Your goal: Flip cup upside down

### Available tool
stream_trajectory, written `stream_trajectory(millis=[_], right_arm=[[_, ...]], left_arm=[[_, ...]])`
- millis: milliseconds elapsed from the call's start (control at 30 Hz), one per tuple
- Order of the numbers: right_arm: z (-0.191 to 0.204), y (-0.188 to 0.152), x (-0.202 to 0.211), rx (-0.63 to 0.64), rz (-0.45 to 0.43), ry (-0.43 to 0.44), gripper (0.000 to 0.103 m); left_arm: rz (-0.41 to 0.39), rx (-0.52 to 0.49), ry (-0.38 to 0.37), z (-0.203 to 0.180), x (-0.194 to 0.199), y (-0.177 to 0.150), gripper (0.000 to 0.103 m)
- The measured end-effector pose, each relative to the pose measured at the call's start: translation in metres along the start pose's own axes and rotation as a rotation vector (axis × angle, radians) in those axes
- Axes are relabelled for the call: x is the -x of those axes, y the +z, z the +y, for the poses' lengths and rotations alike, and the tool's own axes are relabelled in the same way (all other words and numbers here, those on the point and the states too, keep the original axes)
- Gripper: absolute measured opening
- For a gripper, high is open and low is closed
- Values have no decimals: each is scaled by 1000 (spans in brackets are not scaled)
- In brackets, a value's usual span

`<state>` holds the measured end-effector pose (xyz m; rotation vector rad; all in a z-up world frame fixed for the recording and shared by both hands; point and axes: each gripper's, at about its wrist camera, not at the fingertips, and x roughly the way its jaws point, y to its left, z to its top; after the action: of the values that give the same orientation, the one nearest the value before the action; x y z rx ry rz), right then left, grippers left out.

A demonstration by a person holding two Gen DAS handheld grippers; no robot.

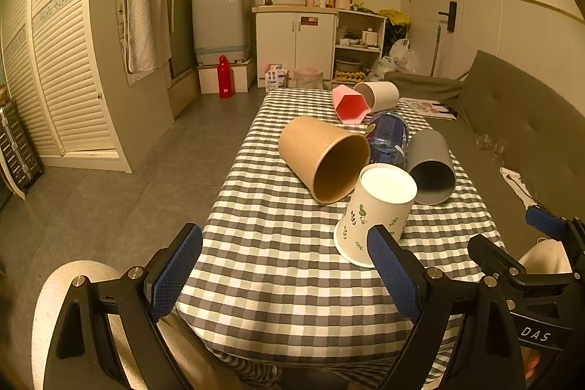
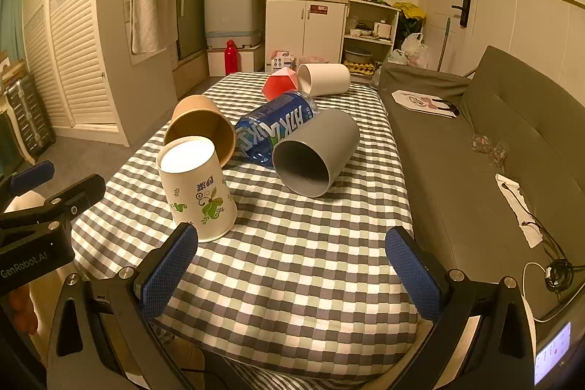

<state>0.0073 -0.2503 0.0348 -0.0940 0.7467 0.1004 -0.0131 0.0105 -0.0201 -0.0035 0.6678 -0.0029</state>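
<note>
Cup, white paper, green leaf print: stands mouth-down on the checked tablecloth near the table's front, flat base uppermost, just in front of the brown cup. By this posture the flip looks already done; the step in hand appears to be release and retreat.

Left gripper: fingers spread wide, nothing between them; its right pad overlaps the cup's rim in the left view, contact not determinable.

Right gripper: fingers spread wide, empty, over bare cloth to the right of the cup.

Other items, all lying on their sides:
- brown cup, mouth toward the cameras
- grey cup, mouth toward the cameras, just beside the bottle
- blue bottle, between brown and grey cups
- pink cup, faceted, at the far end
- white cup, touching or just beside the pink one

Next move, as judged: if another cup is to be turned, the grey one lies nearest the right gripper; it calls for a grasp across the wall, then a lift and rotation until the mouth faces down.

Writing: "GenRobot.AI" on the left gripper body in the right view; "DAS" on the right gripper body in the left view; large white characters on the bottle label, not legible to me.
</note>
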Motion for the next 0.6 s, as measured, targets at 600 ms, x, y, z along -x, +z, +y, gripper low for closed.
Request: stream_trajectory(millis=[600], right_arm=[[0, -1, -1, 0, 5, 0, 103]], left_arm=[[0, 0, 0, 1, 0, 0, 94]])
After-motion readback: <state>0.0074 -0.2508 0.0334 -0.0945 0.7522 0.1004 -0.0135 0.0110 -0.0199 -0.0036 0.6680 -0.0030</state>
